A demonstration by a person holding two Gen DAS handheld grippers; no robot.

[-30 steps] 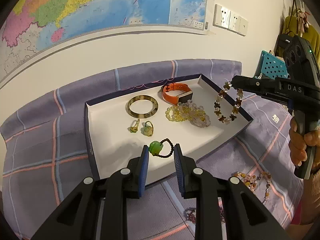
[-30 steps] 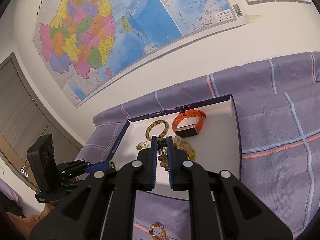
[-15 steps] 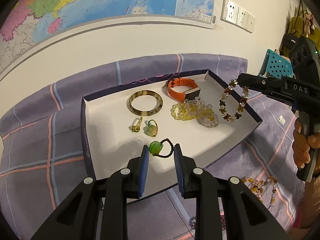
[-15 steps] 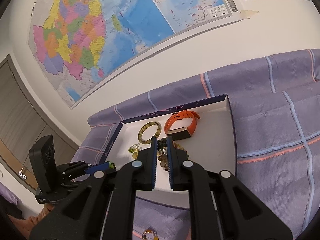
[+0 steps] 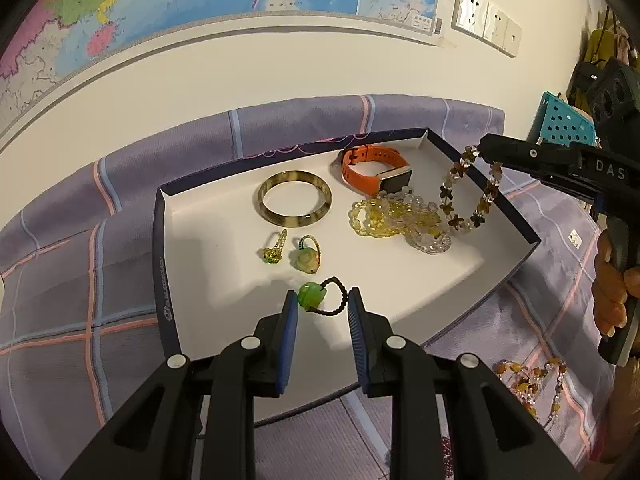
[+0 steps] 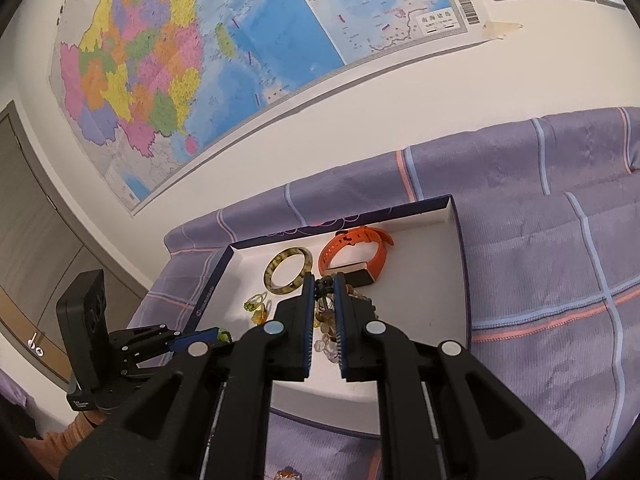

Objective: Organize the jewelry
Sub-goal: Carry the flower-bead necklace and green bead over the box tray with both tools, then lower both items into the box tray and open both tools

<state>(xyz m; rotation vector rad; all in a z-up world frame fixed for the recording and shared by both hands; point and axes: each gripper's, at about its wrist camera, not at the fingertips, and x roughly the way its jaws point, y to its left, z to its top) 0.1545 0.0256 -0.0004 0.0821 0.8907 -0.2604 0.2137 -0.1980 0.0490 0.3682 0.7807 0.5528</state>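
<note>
Amber and brown flower beads hang as a loop from the right gripper (image 5: 482,150), whose jaws are pinched tight on the top of the bracelet (image 5: 466,192); its long axis runs straight down, the bottom touching or just above the pile of clear and yellow beads (image 5: 396,220) inside the white tray (image 5: 508,228). In the right wrist view the bracelet (image 6: 323,300) shows as a strand between the closed blue pads. The right gripper reaches in level over the tray's right wall, a hand (image 5: 612,296) wrapped round its grip well outside the tray.

The left gripper (image 5: 322,306) tilts steeply down over the tray's near edge, its jaws narrow and holding a green bead charm (image 5: 310,295) with a dark beaded loop; the green bead sits against the left pad, the loop reaches to the right pad, so the charm's long axis lies across the jaws. It hangs just above the tray floor.

Further inside the tray lie two small green rings (image 5: 290,252), a mottled bangle (image 5: 295,199) and, toward the back right corner, an orange watch (image 5: 376,170). Outside the tray's near right corner, more beads (image 5: 528,380) rest on the purple checked cloth (image 5: 72,304).
</note>
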